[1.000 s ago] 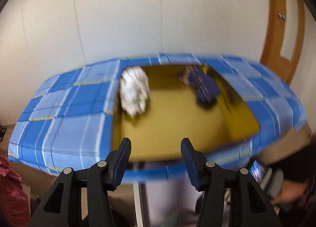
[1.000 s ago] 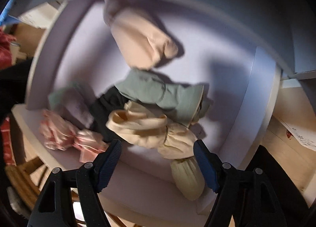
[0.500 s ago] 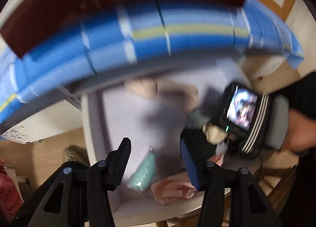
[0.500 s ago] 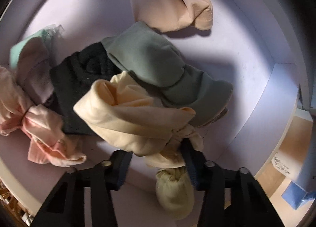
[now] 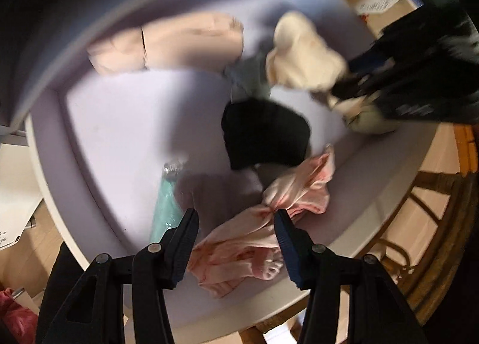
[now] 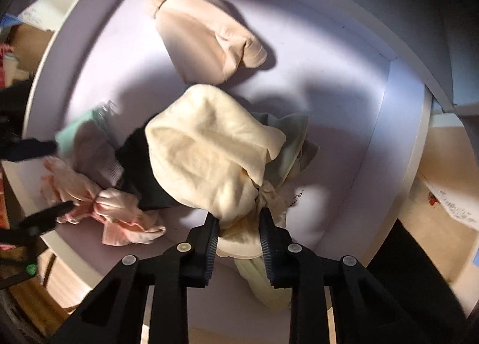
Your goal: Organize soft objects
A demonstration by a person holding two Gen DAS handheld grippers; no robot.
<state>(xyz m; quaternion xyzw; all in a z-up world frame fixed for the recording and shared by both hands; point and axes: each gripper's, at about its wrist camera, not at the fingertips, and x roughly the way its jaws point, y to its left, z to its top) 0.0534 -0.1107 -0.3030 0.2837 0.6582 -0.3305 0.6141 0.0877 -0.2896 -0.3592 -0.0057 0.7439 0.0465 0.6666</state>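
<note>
The right gripper (image 6: 239, 225) had its fingers clenched on the knotted cream cloth (image 6: 206, 152) atop the pile in the lilac tray (image 6: 398, 122), so the pick-up step was in hand. The left gripper (image 5: 236, 220) hung released above the pink cloth (image 5: 269, 218). Next, I judged, came a straight lift clear of the neighbouring cloths.

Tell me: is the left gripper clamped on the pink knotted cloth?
No. The left gripper stands open above the pink knotted cloth, with neither pad pressing it.

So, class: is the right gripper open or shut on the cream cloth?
Shut: the right gripper has both pads pinching the knotted cream cloth.
</note>
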